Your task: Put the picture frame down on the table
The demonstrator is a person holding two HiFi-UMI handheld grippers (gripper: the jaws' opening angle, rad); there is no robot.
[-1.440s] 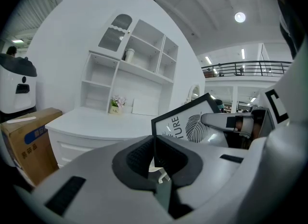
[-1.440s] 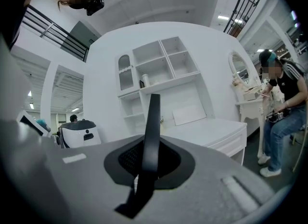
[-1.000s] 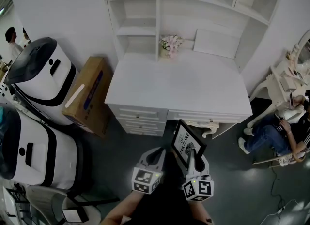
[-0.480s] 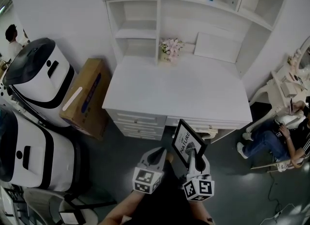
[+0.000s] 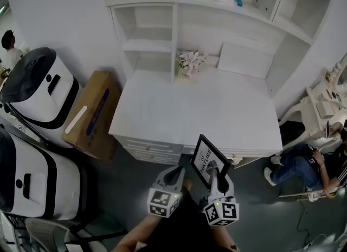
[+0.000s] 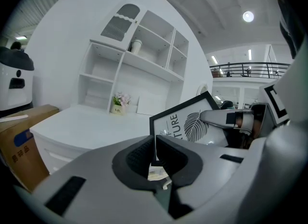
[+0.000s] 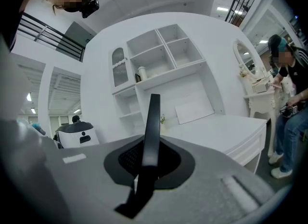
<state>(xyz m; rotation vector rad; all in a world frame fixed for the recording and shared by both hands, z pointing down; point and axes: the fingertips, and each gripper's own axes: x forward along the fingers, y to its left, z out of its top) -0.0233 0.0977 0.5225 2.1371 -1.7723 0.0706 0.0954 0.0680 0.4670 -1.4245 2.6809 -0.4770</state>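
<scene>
Well, the picture frame [image 5: 207,162] is up in the air, just short of the desk's front edge and not yet over the tabletop [image 5: 206,110]. It stands nearly upright with a lean, its leaf print facing the person's left. The right gripper [image 5: 213,174] has it pinched by the lower rim, jaws closed hard on the thin black border. In the right gripper view the frame runs edge-on straight up between the pads. That grip looks sensible: holding low keeps the glass face clear and leaves the top free to tip down flat later.

The left gripper [image 5: 174,174] rides alongside, just beside the frame but apart from it. Its jaws are drawn together with nothing in them. It looks like a spare hand, near enough to steady the frame if it swings.

Ahead, the white tabletop lies broad and bare across its middle and front, which is the likely landing ground. Only a small pot of flowers [image 5: 190,61] and a white board [image 5: 244,60] leaning on the back wall sit at the far edge. Drawers [image 5: 152,150] run below the front lip, so the frame must go over that edge, not into it.

Further out, a cardboard box [image 5: 92,115] leans at the desk's left, and a seated person [image 5: 303,161] is off to the right, well clear.
</scene>
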